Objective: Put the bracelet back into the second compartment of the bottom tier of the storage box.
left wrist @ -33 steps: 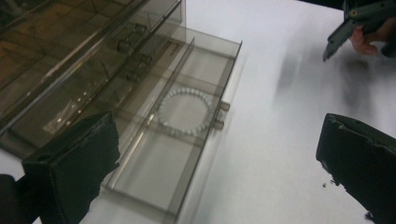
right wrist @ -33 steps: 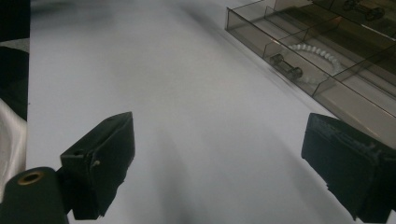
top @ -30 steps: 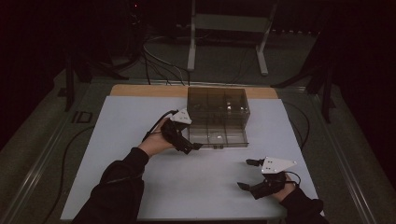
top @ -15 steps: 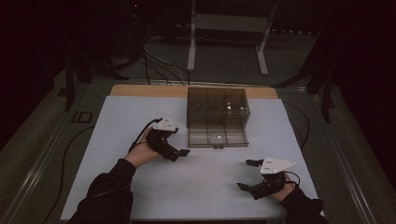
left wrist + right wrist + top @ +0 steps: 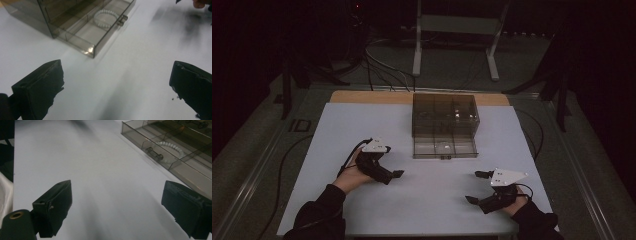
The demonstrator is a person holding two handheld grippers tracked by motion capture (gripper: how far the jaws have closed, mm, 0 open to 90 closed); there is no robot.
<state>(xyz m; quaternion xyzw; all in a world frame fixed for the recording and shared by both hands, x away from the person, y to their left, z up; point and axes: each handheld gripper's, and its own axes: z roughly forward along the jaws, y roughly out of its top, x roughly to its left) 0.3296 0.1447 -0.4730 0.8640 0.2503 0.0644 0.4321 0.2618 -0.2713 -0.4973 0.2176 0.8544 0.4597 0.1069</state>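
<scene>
A smoky clear plastic box (image 5: 444, 115) stands at the middle back of the white table (image 5: 337, 130). Its bottom drawer (image 5: 445, 148) is pulled out toward me, and a white bead bracelet (image 5: 443, 146) lies in it. The left gripper view shows the drawer (image 5: 75, 37), the bracelet (image 5: 106, 16) and the drawer handle (image 5: 121, 20). My left gripper (image 5: 391, 175) is open and holds nothing, left of the drawer and clear of it. My right gripper (image 5: 476, 187) is open near the front right. It looks at the drawer (image 5: 160, 142), the bracelet (image 5: 172, 146) and the handle (image 5: 154, 153).
A strip of wooden board (image 5: 362, 96) runs along the table's far edge behind the box. Cables (image 5: 382, 70) and a metal stand (image 5: 417, 45) are on the floor beyond. White table surface lies between the two grippers.
My left gripper has drawn back from the drawer front toward the near left. The right gripper has stayed where it was.
</scene>
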